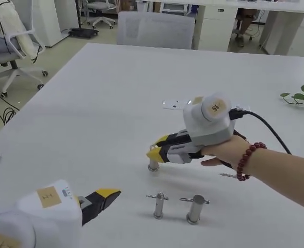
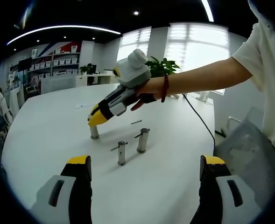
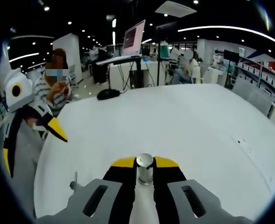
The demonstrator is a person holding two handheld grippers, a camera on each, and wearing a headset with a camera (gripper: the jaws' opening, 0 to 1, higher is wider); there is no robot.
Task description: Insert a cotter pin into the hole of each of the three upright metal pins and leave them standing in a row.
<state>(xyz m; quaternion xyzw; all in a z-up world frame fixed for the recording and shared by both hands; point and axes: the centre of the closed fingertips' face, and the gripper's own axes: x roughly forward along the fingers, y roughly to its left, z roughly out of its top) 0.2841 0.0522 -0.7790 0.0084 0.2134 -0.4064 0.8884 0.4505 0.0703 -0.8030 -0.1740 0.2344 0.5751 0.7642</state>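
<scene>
Our right claw (image 3: 144,162) is pinching the top of the bare pin (image 3: 144,175), which stands upright dead ahead between its jaws. The loose cotter pin (image 2: 136,122) lies flat on the worktop (image 1: 90,103), back under that claw's wrist. Our left claw (image 2: 145,161) is spread and empty. The two finished pins (image 1: 160,205) stand between it and the cotter pin, so we reckon the left one goes to fetch it.
</scene>
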